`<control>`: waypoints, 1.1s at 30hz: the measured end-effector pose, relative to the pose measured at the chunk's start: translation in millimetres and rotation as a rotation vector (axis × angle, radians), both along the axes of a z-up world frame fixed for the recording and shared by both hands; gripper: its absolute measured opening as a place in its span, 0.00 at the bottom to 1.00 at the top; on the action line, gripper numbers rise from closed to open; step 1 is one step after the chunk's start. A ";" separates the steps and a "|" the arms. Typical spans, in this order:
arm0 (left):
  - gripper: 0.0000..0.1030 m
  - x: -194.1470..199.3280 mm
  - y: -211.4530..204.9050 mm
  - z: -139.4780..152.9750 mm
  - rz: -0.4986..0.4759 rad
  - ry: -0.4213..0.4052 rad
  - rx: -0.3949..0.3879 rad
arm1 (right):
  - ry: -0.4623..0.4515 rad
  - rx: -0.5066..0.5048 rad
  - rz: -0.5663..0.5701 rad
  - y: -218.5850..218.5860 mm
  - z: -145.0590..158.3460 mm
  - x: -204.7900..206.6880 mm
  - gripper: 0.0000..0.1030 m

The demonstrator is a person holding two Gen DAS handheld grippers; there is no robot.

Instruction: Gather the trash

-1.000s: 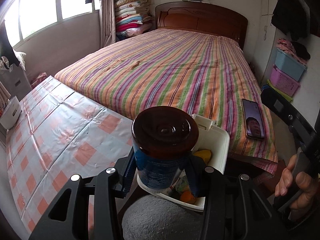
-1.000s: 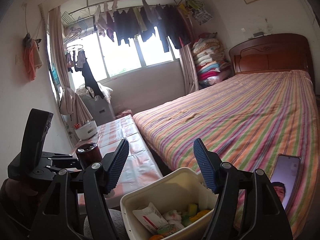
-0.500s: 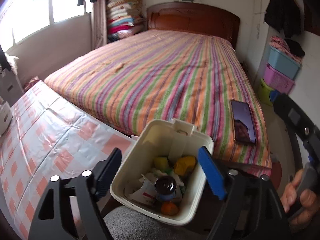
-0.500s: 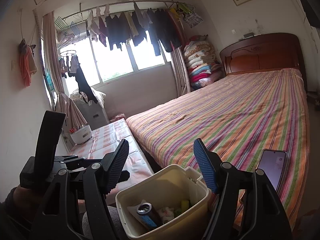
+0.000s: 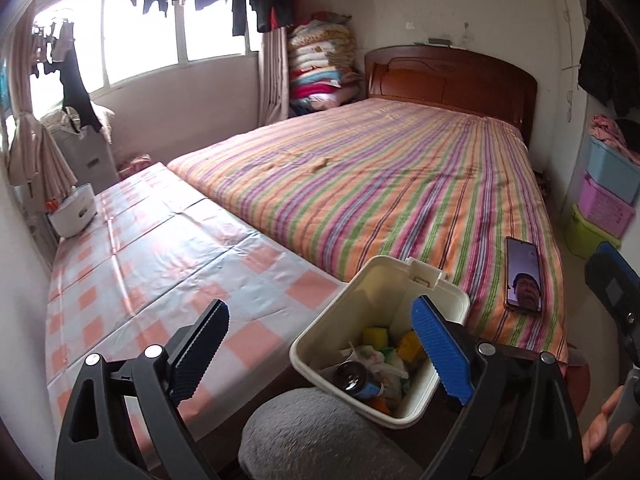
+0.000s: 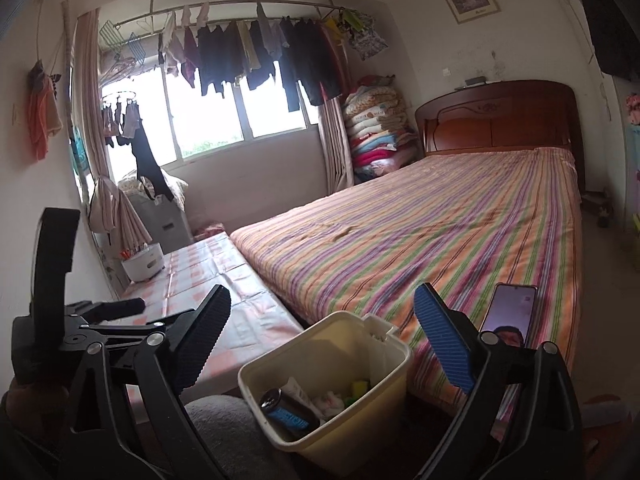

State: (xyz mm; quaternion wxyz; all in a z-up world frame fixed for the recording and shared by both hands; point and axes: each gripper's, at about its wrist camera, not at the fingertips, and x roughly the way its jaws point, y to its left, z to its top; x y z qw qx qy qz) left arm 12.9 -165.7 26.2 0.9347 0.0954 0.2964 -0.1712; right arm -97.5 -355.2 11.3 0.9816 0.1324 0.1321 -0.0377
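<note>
Cylindrical dark-lidded can [image 5: 357, 380] in boxy cream plastic bin [image 5: 320, 340]

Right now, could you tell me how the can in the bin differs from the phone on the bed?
The can is a blue-labelled cylinder lying tilted among trash inside the cream bin; the phone is a thin slab lying flat on the striped bed, its screen lit. Neither is held.

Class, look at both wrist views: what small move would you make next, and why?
Probably draw the left gripper back from the cream bin. Its jaws have just been opening and hold nothing, and the blue can already lies inside on the other trash. The checked tablecloth shows no further litter.
</note>
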 end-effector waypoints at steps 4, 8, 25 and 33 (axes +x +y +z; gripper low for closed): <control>0.88 -17.7 19.7 6.2 0.043 -0.048 0.010 | 0.033 -0.027 -0.002 26.1 -4.1 -2.9 0.91; 0.88 -30.9 38.5 11.5 0.083 -0.084 0.010 | 0.055 -0.034 0.006 40.0 -10.0 -1.6 0.93; 0.88 -35.1 84.1 11.3 0.183 -0.086 -0.028 | 0.070 -0.069 0.068 64.9 2.7 13.0 0.93; 0.88 -33.5 89.7 7.8 0.187 -0.075 -0.031 | 0.076 -0.075 0.078 69.6 4.2 16.8 0.93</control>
